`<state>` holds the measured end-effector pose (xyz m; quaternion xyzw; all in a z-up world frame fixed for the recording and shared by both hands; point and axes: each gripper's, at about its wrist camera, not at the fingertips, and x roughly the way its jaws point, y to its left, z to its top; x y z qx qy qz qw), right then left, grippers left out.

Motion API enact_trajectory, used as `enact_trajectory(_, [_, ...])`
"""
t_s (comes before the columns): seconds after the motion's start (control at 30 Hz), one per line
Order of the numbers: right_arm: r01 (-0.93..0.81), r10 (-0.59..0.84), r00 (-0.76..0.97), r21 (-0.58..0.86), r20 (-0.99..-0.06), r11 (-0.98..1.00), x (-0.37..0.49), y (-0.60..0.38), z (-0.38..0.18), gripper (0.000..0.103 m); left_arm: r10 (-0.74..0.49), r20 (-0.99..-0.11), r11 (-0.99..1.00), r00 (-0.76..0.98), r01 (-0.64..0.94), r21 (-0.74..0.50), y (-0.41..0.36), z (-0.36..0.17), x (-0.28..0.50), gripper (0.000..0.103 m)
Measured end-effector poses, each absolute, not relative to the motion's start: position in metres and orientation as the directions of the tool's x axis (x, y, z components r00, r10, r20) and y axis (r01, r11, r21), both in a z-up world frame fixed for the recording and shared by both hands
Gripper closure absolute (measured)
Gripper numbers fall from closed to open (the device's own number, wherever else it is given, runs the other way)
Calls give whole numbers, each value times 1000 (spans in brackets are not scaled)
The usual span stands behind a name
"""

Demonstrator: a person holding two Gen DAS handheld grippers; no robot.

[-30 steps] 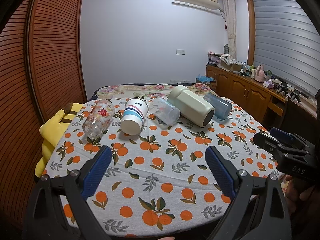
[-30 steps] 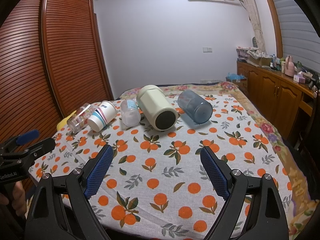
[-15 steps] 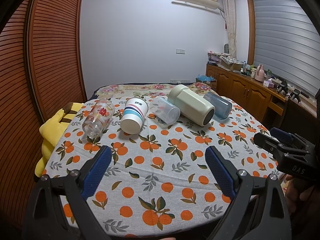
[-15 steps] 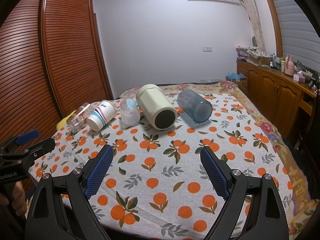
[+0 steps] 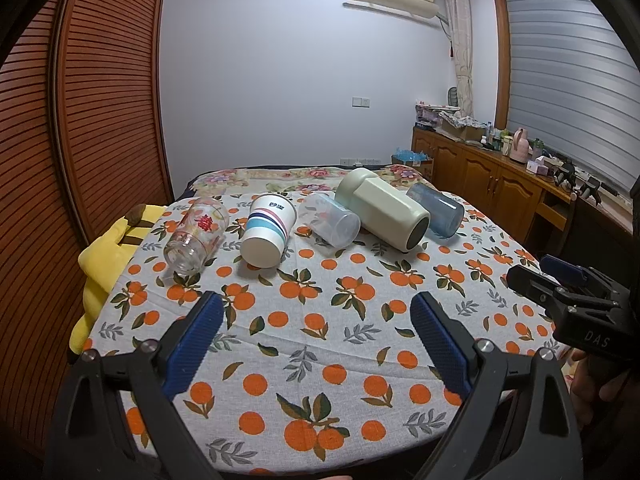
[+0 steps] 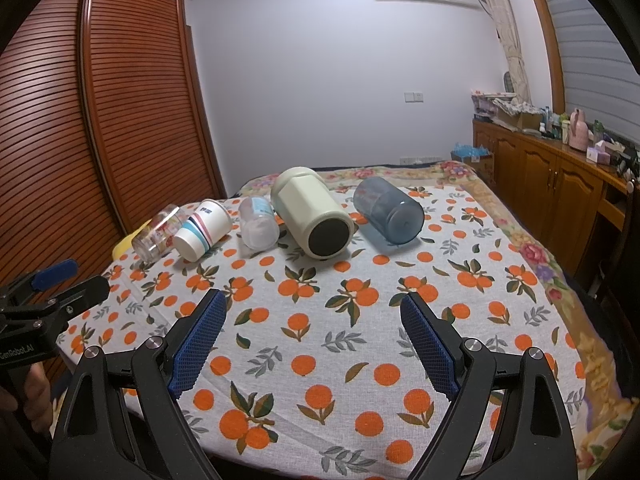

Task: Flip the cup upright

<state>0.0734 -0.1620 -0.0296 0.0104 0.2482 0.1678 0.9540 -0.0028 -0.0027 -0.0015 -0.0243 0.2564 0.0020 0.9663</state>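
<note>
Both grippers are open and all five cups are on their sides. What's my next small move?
Probably ease the right gripper forward toward the blue cup, the rightmost of the five. It lies on its side, base toward the camera, and neither gripper holds anything.

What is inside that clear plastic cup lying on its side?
Nothing shows through the clear plastic cup: only the orange-print cloth under it. Its mouth faces away, unseen.

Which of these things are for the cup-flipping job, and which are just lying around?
For the job, all lying on their sides:
glass cup
striped cup
clear cup
cream mug
blue cup
left gripper, open
right gripper, open

Just lying about:
yellow plush
pink jug
tablecloth
</note>
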Motion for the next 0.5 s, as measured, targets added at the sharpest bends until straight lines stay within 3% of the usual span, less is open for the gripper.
enact_trajectory(0.5, [-314, 325, 819, 105, -472, 944, 73, -162, -29, 12, -10, -493, 999, 870, -11, -41, -7, -2, -2, 8])
